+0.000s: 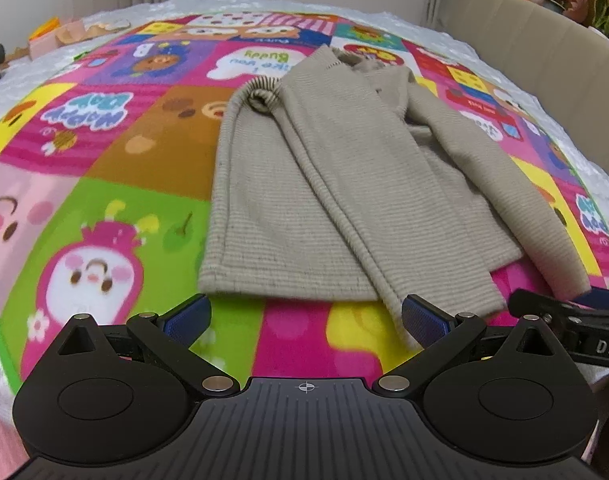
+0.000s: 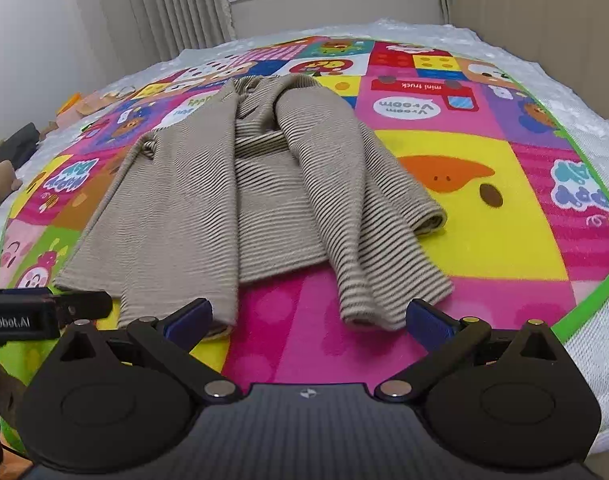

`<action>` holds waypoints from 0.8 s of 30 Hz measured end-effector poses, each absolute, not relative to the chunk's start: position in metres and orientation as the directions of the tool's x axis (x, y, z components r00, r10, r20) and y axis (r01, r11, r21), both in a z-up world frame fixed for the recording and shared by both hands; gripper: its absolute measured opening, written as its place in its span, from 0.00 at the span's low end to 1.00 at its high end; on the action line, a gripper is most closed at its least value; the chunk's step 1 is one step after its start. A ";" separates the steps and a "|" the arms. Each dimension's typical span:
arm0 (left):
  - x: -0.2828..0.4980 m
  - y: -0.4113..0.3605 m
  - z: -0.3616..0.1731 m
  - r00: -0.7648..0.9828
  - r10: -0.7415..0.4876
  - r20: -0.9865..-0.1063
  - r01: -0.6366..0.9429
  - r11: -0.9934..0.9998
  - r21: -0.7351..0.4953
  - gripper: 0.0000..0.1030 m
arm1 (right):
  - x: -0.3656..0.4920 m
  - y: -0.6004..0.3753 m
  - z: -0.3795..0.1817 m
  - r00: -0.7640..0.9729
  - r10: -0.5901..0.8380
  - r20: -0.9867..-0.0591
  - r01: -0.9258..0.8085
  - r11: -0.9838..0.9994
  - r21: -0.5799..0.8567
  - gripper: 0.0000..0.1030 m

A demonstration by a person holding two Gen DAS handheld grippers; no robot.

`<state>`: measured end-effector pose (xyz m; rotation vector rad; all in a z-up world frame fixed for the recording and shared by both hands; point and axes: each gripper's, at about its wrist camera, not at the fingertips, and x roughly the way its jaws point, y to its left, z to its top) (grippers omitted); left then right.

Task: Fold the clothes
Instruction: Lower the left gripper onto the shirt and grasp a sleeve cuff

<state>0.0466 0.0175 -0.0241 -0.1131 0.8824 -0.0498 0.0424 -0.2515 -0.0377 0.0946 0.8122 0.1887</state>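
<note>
A beige ribbed sweater (image 1: 328,184) lies flat on a colourful cartoon blanket (image 1: 104,184), hem towards me, its sides and sleeves folded inward. It also shows in the right wrist view (image 2: 232,200), where one sleeve (image 2: 364,216) lies down its right side. My left gripper (image 1: 306,318) is open and empty just short of the hem. My right gripper (image 2: 308,320) is open and empty, with the sleeve cuff just ahead of its right finger. The right gripper's tip (image 1: 564,312) shows at the left view's right edge.
The blanket (image 2: 464,208) covers a white bed (image 2: 584,128). A beige padded headboard (image 1: 544,48) stands at the right. Small boxes and clutter (image 1: 60,36) sit at the far left, soft toys (image 2: 0,180) at the bed's left edge. Curtains (image 2: 172,4) hang behind.
</note>
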 end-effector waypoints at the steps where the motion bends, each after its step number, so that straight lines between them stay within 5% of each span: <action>1: 0.052 0.019 -0.024 0.636 -0.094 -0.766 -0.003 0.992 -0.124 1.00 | 0.046 -0.253 -0.037 0.676 0.204 -0.708 -0.130 0.979 0.158 1.00; 14: 0.121 0.020 -0.002 0.704 -0.350 -0.618 0.226 0.935 -0.273 1.00 | 0.109 -0.274 -0.020 0.738 0.302 -0.603 -0.118 0.938 0.326 1.00; 19: 0.166 0.025 -0.046 0.539 -0.465 -0.702 0.139 0.872 -0.470 1.00 | 0.135 -0.275 -0.037 0.721 0.366 -0.588 -0.111 0.899 0.423 1.00; 24: 0.174 0.040 -0.053 0.538 -0.514 -0.668 0.031 0.805 -0.593 1.00 | 0.141 -0.278 -0.061 0.722 0.366 -0.587 -0.091 0.891 0.445 1.00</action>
